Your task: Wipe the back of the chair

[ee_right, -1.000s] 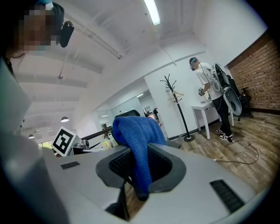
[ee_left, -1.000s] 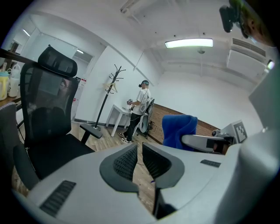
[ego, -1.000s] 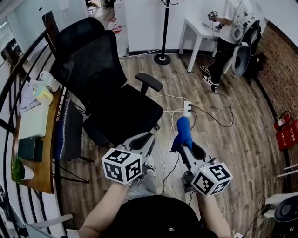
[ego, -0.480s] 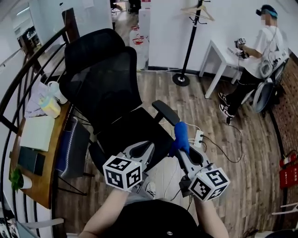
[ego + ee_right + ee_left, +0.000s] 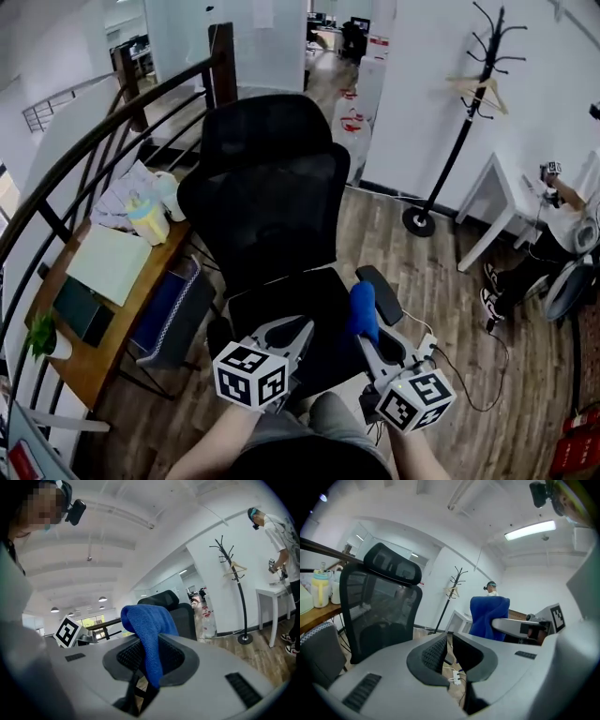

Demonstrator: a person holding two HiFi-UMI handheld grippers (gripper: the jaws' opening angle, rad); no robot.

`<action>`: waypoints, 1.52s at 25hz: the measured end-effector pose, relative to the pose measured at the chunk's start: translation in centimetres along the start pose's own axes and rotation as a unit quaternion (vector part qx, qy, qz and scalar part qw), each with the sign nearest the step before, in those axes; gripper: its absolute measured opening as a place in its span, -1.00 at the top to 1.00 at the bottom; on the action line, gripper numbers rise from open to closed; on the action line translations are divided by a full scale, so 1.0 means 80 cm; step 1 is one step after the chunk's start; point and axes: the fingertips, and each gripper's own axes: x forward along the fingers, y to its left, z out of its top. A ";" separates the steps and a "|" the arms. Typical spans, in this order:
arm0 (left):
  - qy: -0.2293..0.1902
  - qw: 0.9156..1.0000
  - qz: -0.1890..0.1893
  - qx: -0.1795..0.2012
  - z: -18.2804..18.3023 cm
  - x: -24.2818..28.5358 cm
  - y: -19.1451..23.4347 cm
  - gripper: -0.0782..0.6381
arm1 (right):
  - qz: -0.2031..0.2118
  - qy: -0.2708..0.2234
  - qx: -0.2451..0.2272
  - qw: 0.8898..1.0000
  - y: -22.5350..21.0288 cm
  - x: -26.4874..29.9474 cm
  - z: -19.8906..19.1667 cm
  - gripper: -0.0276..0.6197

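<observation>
**Head view.**
- Chair point(image 5: 267, 216): black mesh, facing the person, seat nearest. Its back stands upright beyond the seat, with the headrest on top.
- Left gripper point(image 5: 296, 330): low over the near edge of the seat.
- Right gripper point(image 5: 368, 339): just right of the left one, beside the right armrest. A blue cloth point(image 5: 364, 314) stands up from its tips.
- Neither gripper touches the chair's back; both are well short of it.
- Desk point(image 5: 105, 330): left of the chair, carrying a bottle point(image 5: 150, 221) and papers.
- Coat stand point(image 5: 457, 117): far right.
- A seated person point(image 5: 555, 232): at the far right edge.

**Left gripper view.**
- Jaws drawn together to a narrow slit, nothing between them.
- The chair's back is at left and the cloth at right, both beyond the tips.

**Right gripper view.**
- Jaws clamped on the cloth, which bunches above the tips and hangs down between them.
- The chair's headrest shows just behind it.

**Step in hand (judgement).**
- Wiping has not begun; the cloth must first be carried to the back.
- Done well, the right gripper would rise and reach past the seat.
- It should press the bunched top of the cloth, not the jaw tips, flat against the mesh.
- Strokes should run top to bottom and overlap.
- The chair probably swivels or rolls, so the free left gripper could steady the frame or armrest.
- The grip on the cloth should stay firm, since mesh may drag it loose.
</observation>
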 end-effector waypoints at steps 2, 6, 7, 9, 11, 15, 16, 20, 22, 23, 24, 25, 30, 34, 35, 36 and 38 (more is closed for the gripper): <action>-0.016 1.000 0.024 -0.004 0.014 -0.003 0.021 0.65 | 0.024 0.004 -0.015 1.000 0.004 0.025 0.011 0.65; -0.045 0.997 0.067 -0.009 0.043 -0.010 0.063 0.65 | 0.075 0.004 -0.044 0.996 0.014 0.083 0.039 0.65; -0.051 0.996 0.077 -0.009 0.051 -0.010 0.072 0.65 | 0.086 0.003 -0.049 0.995 0.016 0.099 0.048 0.65; -0.061 0.993 0.096 -0.010 0.067 -0.011 0.088 0.65 | 0.109 0.003 -0.056 0.992 0.019 0.128 0.065 0.65; -0.072 0.991 0.114 -0.008 0.085 -0.011 0.104 0.65 | 0.133 0.000 -0.063 0.989 0.023 0.158 0.083 0.65; -0.100 0.983 0.157 0.004 0.130 -0.015 0.143 0.65 | 0.177 -0.012 -0.080 0.981 0.035 0.220 0.119 0.65; -0.107 0.980 0.168 0.006 0.142 -0.017 0.152 0.65 | 0.188 -0.015 -0.082 0.979 0.039 0.235 0.128 0.65; -0.135 0.969 0.208 0.017 0.188 -0.016 0.183 0.65 | 0.231 -0.018 -0.096 0.968 0.051 0.290 0.159 0.65; -0.144 0.963 0.225 0.022 0.209 -0.015 0.196 0.65 | 0.252 -0.019 -0.102 0.962 0.059 0.316 0.172 0.65; -0.148 0.961 0.232 0.024 0.218 -0.016 0.203 0.65 | 0.261 -0.019 -0.103 0.960 0.064 0.329 0.178 0.65; -0.152 0.959 0.239 0.026 0.227 -0.016 0.210 0.65 | 0.269 -0.020 -0.103 0.957 0.069 0.342 0.184 0.65; -0.155 0.956 0.246 0.028 0.235 -0.017 0.217 0.65 | 0.277 -0.020 -0.102 0.955 0.074 0.356 0.189 0.65; -0.167 0.947 0.273 0.026 0.262 -0.017 0.255 0.65 | 0.310 -0.024 -0.080 0.947 0.099 0.422 0.209 0.65; -0.171 0.942 0.289 0.022 0.273 -0.015 0.275 0.65 | 0.336 -0.022 -0.061 0.940 0.116 0.463 0.217 0.65; -0.171 0.940 0.293 0.020 0.275 -0.015 0.280 0.65 | 0.344 -0.020 -0.058 0.937 0.122 0.471 0.218 0.65; -0.171 0.940 0.296 0.018 0.276 -0.015 0.284 0.65 | 0.352 -0.018 -0.055 0.934 0.127 0.479 0.219 0.65; -0.171 0.938 0.302 0.012 0.277 -0.015 0.292 0.65 | 0.367 -0.014 -0.047 0.929 0.136 0.492 0.220 0.65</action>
